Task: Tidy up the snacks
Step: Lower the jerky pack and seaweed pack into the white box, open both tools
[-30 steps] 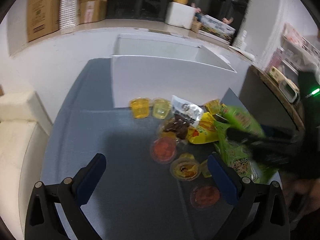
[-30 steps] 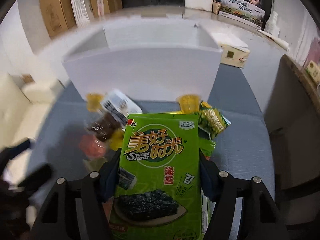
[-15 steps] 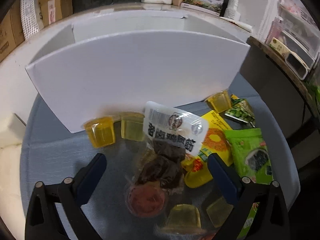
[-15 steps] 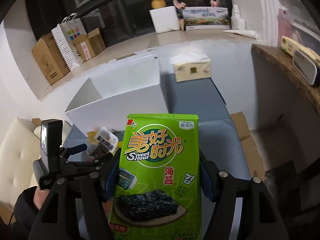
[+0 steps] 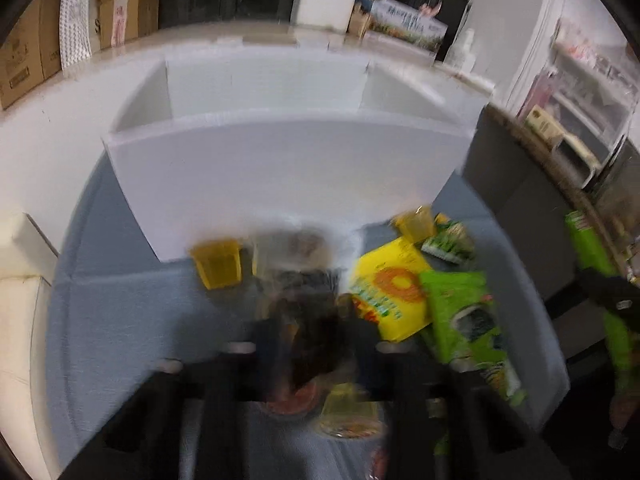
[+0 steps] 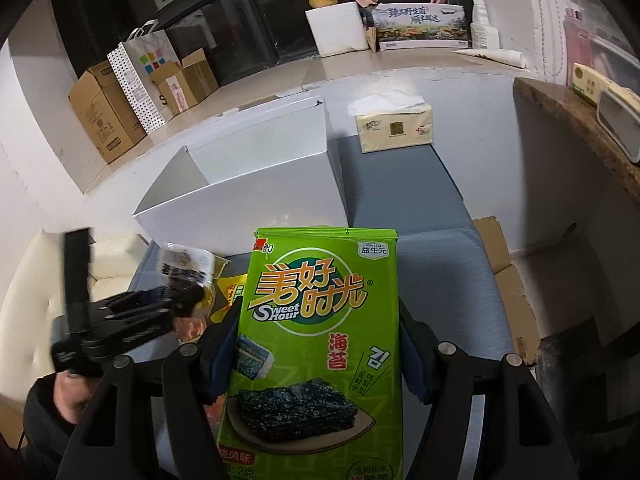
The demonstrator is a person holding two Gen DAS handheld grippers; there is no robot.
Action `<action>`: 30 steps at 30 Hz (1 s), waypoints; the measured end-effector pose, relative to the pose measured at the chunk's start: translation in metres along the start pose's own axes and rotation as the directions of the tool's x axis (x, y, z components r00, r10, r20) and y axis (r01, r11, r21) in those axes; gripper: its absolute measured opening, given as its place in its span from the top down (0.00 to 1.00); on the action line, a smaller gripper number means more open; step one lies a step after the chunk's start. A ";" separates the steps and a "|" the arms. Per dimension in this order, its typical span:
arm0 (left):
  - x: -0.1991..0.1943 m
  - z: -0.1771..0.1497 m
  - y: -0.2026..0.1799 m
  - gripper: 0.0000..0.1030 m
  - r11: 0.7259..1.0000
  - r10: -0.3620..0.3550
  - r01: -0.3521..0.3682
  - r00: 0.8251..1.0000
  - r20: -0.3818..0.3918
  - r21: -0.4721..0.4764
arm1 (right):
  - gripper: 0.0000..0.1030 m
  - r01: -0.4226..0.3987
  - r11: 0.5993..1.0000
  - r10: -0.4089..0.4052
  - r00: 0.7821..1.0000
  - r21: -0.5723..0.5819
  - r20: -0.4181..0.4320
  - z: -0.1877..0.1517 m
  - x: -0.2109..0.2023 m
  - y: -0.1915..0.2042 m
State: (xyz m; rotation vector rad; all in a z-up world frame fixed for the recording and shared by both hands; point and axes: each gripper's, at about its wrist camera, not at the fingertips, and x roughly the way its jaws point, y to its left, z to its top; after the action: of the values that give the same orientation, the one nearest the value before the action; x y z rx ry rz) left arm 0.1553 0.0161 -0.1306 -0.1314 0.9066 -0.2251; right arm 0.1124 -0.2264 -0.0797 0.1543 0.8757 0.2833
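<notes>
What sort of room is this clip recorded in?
Probably a lived-in room at home, or a small office: a cream sofa, cardboard boxes along a window ledge, a tissue pack on the grey table.

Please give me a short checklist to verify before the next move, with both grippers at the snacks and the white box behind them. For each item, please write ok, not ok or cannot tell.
1. Right gripper grips the green seaweed pack on both sides: ok.
2. Left gripper has just been closing on the clear pouch of dark snack; the right wrist view shows the pouch at its tip: ok.
3. How firmly that pouch is gripped: cannot tell, the picture is blurred.
4. White box is open on top: ok.
5. Box compartments have free room: ok for the visible parts.
6. Jelly cups stand clear of the left gripper: cannot tell.
</notes>
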 end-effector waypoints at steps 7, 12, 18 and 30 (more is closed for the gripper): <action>-0.031 0.022 0.009 0.78 1.000 -0.004 0.004 0.997 0.081 -0.004 | 0.30 -0.042 0.998 0.043 0.999 -0.045 0.017 0.018 0.009 0.023; -0.053 0.046 0.009 0.78 1.000 -0.016 0.016 0.988 0.153 0.002 | 0.30 -0.063 0.993 0.070 0.996 -0.104 0.062 0.045 0.009 0.043; -0.056 0.111 0.022 0.78 1.000 0.022 -0.020 0.977 0.213 -0.012 | 0.30 -0.096 0.981 0.113 0.989 -0.169 0.091 0.109 0.037 0.067; 0.000 0.168 0.058 0.00 0.994 0.096 -0.090 0.986 0.138 -0.055 | 0.10 -0.104 0.990 0.104 0.995 -0.100 -0.012 0.196 0.144 0.076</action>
State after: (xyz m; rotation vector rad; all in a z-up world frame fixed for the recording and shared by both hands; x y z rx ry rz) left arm 0.2968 0.0757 -0.0400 -0.1474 0.7766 -0.1057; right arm 0.3380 -0.1129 -0.0422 0.1060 0.8595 0.4248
